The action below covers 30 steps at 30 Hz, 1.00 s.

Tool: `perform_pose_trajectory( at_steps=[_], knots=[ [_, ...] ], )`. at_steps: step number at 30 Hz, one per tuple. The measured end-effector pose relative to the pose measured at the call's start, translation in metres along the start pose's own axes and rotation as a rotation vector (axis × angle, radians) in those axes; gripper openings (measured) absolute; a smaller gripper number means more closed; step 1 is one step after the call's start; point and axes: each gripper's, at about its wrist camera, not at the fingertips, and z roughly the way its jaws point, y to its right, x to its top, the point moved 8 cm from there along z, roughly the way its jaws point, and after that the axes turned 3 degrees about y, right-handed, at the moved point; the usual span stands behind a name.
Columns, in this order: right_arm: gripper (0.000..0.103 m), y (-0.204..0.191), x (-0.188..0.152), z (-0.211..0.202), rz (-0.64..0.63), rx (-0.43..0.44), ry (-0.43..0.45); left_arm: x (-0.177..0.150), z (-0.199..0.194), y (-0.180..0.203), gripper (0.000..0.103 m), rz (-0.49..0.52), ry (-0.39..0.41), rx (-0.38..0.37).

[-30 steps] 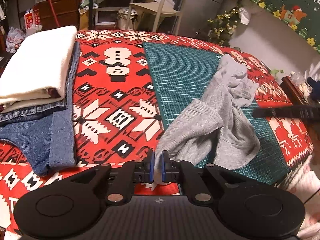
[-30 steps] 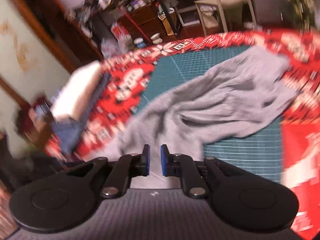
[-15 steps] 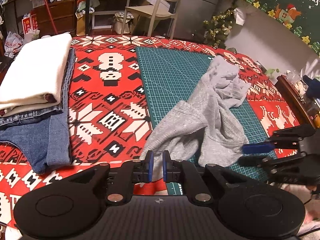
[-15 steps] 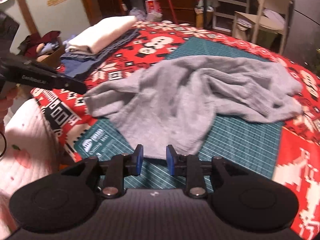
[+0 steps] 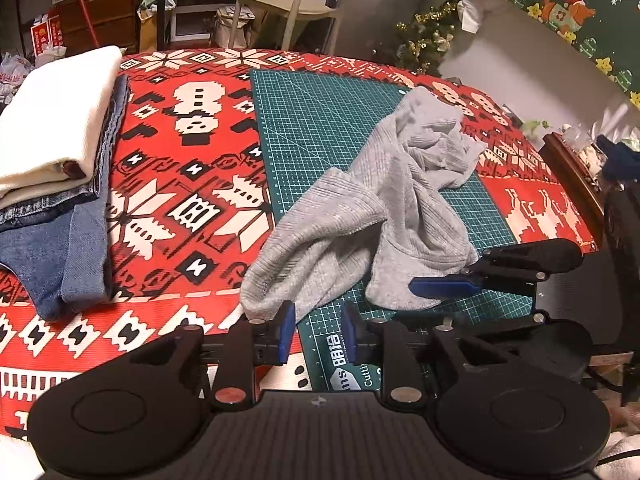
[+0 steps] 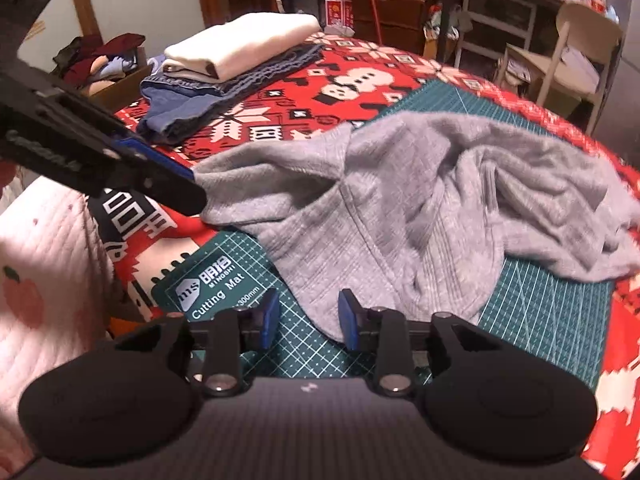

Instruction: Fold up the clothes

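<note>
A crumpled grey knit sweater (image 5: pixel 384 216) lies on the green cutting mat (image 5: pixel 320 120) and spills onto the red patterned tablecloth (image 5: pixel 180 184). It also shows in the right wrist view (image 6: pixel 440 200). My left gripper (image 5: pixel 318 332) is open, just short of the sweater's near left hem. My right gripper (image 6: pixel 307 320) is open at the sweater's near edge, with cloth just in front of its right finger. It also shows in the left wrist view (image 5: pixel 444 286), beside the hem.
A stack of folded clothes, a cream sweater (image 5: pixel 52 120) on blue jeans (image 5: pixel 60 248), lies at the table's left. A chair (image 5: pixel 296 4) and shelves stand beyond the far edge. A pink quilt (image 6: pixel 44 280) lies below the near edge.
Both grippers have opened wider and moved in closer to the sweater's near edge. The sweater itself lies as before.
</note>
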Motion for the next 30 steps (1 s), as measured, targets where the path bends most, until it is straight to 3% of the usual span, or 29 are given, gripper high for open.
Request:
perform_pose_trajectory(
  at_steps=[1,3,15,23,30],
  knots=[
    [0.009,0.003,0.000,0.000,0.010,-0.007,0.008,0.000,0.000,0.000,0.025,-0.003,0.001,0.000],
    [0.005,0.012,0.001,-0.003,0.061,0.000,0.015,0.001,0.000,-0.002,0.025,-0.008,0.001,0.001],
    [0.005,0.099,0.038,-0.060,0.530,0.134,0.188,0.002,-0.003,-0.009,0.025,-0.014,0.013,0.022],
    [0.005,0.144,0.030,-0.031,0.777,0.196,0.156,0.012,-0.003,-0.003,0.025,0.012,0.032,0.025],
    [0.012,0.152,0.021,0.000,0.845,0.185,0.112,0.034,0.012,0.017,0.025,0.069,0.059,0.010]
  ],
)
